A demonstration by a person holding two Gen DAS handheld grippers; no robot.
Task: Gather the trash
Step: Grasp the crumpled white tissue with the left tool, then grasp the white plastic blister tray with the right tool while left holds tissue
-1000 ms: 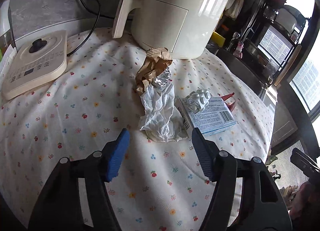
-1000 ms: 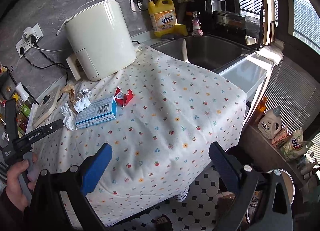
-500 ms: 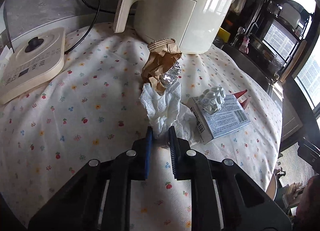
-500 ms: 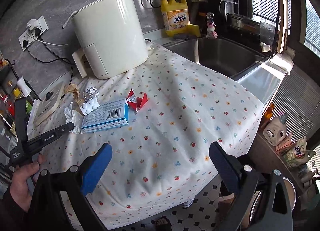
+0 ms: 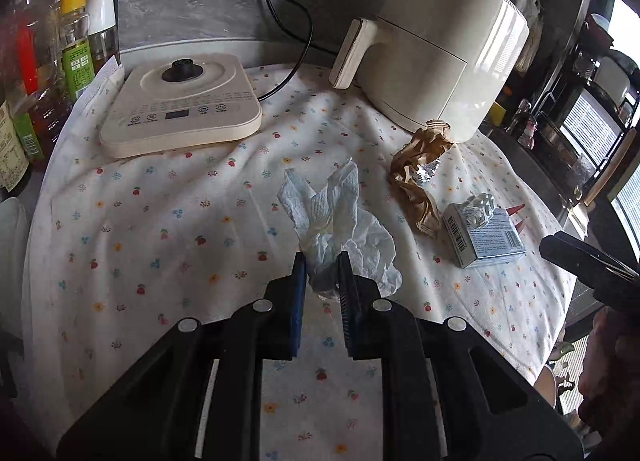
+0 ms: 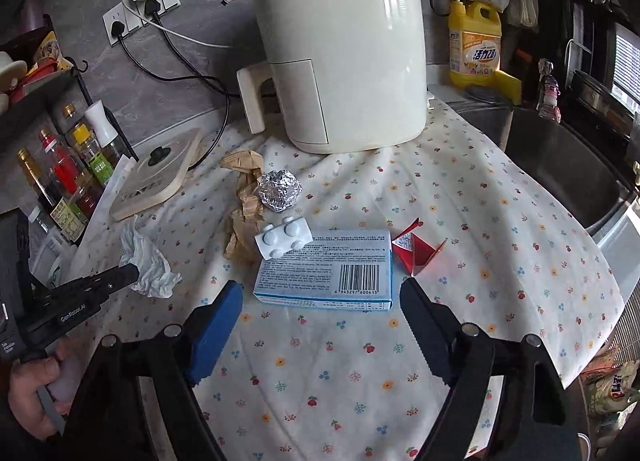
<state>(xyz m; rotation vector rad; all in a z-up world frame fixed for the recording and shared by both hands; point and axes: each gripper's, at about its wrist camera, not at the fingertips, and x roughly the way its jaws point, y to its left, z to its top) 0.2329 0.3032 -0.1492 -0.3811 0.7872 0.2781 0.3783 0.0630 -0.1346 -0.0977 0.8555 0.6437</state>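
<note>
Left gripper: while you hold it low over the near part of the table, your left gripper point(image 5: 322, 275) has its blue pads pinched onto the crumpled tissue point(image 5: 340, 221).
Tissue: white and wrinkled, its long axis runs away from the pads toward the table's far edge, two peaks pointing up and away; whether its lower folds touch the flowered tablecloth point(image 5: 160, 229) you cannot tell.
Tissue place: toward the table's left side, in front of the cream kettle base point(image 5: 180, 105), well apart from the other scraps.
Right gripper: your right gripper point(image 6: 320, 325) stands wide apart and holds nothing, hovering at the near edge of the table just before the blue box point(image 6: 324, 273).
Blue box: lies flat, barcode up, long axis running left to right across the table, near its middle.
Blister pack point(image 6: 284, 239): white, resting on the box's far left corner.
Foil ball point(image 6: 279, 190): just beyond the pack, touching the brown paper point(image 6: 244, 217).
Red wrapper point(image 6: 416, 249): just right of the box.
Air fryer point(image 6: 344, 53): cream, upright at the table's far edge, handle toward the left.
</note>
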